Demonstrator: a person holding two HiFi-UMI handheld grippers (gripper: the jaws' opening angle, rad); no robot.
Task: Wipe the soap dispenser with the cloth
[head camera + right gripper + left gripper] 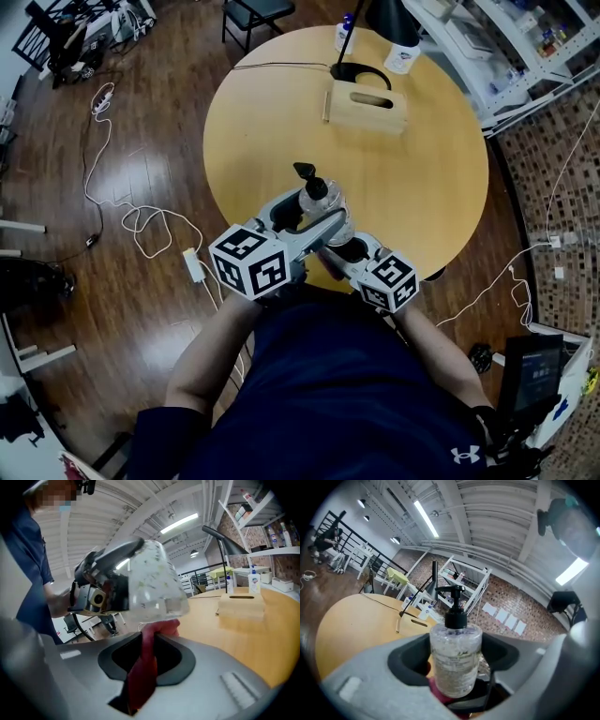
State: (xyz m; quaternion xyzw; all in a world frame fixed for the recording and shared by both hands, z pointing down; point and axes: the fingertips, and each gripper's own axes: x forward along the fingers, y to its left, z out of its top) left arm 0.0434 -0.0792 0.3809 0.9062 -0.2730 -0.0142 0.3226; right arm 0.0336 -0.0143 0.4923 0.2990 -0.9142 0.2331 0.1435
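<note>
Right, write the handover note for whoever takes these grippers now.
Left gripper: shut on the soap dispenser, pump on top, held up near the table's near edge.
Right gripper: shut on the red cloth, whose end touches the dispenser's base.
Done: both things are in hand and the cloth is on the dispenser.
Left: how much is already wiped can't be told. Rub the cloth over the sides and pump, then probably set both down.
</note>
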